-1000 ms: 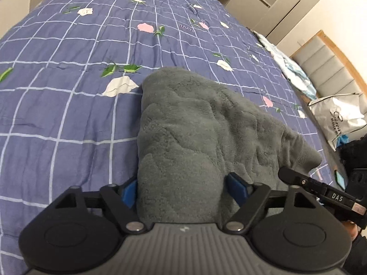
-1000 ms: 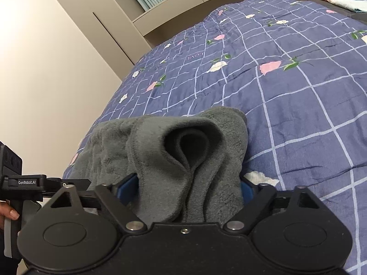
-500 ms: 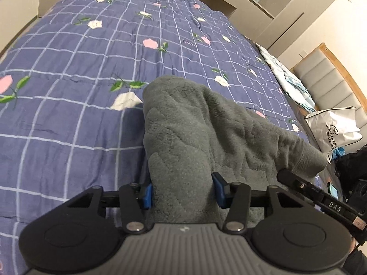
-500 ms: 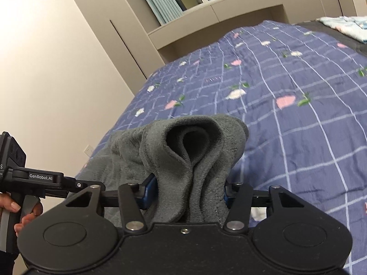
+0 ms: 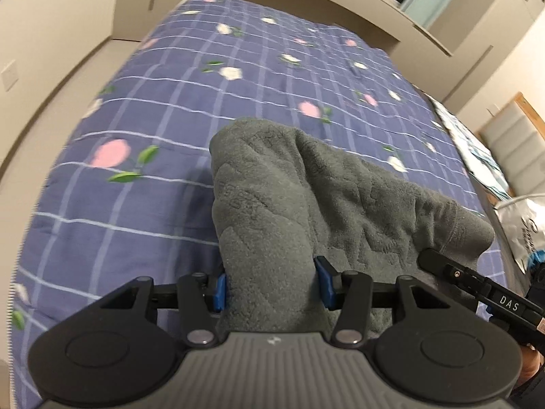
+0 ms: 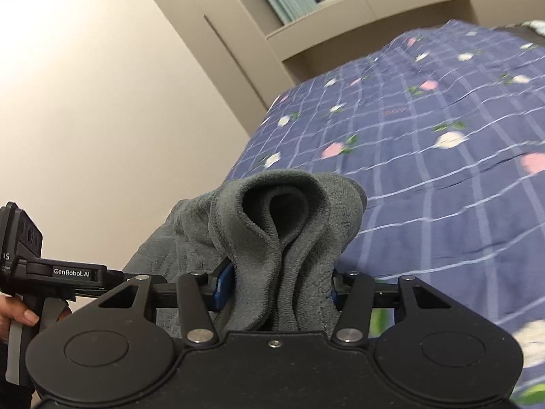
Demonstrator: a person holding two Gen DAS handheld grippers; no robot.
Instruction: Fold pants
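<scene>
Left wrist view: looked steeply down along its fingers, close on grey pants (image 5: pixel 306 204), bedspread (image 5: pixel 136 204) toward 12 o'clock. Right wrist view: shallower tilt, shared both.

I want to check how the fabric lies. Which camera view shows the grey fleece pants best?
The left wrist view shows the grey fleece pants best: a broad stretch of cloth spreads ahead over the blue checked floral bedspread. The right wrist view shows only a bunched, layered end clamped in the right tongs.
</scene>
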